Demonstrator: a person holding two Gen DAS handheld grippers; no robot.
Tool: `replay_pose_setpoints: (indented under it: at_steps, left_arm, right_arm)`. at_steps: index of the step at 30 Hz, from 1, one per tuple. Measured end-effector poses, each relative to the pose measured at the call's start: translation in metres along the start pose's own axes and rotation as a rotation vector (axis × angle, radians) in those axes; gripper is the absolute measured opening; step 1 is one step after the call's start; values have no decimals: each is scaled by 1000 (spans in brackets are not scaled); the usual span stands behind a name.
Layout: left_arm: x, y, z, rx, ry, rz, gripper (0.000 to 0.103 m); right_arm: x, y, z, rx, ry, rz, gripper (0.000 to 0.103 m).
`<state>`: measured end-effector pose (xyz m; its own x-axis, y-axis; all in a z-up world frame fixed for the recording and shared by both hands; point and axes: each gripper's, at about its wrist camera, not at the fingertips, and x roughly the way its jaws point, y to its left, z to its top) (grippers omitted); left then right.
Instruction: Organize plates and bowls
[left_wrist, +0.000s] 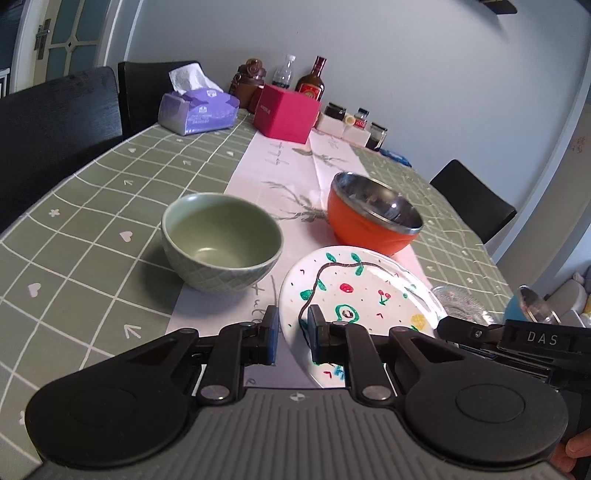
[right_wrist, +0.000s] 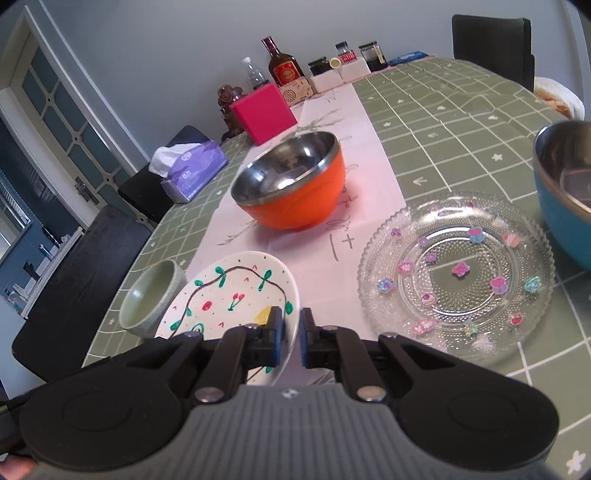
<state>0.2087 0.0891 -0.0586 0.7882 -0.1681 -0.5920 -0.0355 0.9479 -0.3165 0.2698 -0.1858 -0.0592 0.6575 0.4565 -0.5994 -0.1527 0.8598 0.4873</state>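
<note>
A white plate painted with vines, cherries and fruit is held between both grippers and looks raised off the table runner. My left gripper is shut on its near left rim. My right gripper is shut on the right rim of the white plate; in the left wrist view its black body reaches in from the right. A green ceramic bowl stands left of the plate. An orange bowl with a steel inside stands beyond it. A clear glass plate with flower stickers lies to the right, with a blue bowl past it.
At the table's far end stand a purple tissue pack, a pink box, bottles and small jars. Black chairs line the left side and another chair stands at the right. The green checked tablecloth carries a white runner.
</note>
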Motion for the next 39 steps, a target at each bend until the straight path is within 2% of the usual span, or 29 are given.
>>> replay_pose_setpoints:
  at_steps: [9,19,29,39]
  left_arm:
    - [-56,-14,-11,-27,-22,-31,18]
    - [-103,-20,-49,-31,-28,-54,18]
    - [-109,-7,-91,-85,41,-57,18]
    - [-98,-5,-105,-87,60,-47,17]
  right_arm:
    - [-59,11,-16,-1,-58,30,7]
    - [-110,4,-63,43,-59,50,7]
    - [-120,-10,-109,90,-10,40,7]
    - [-112,-15,-123,73,-1,-2,7]
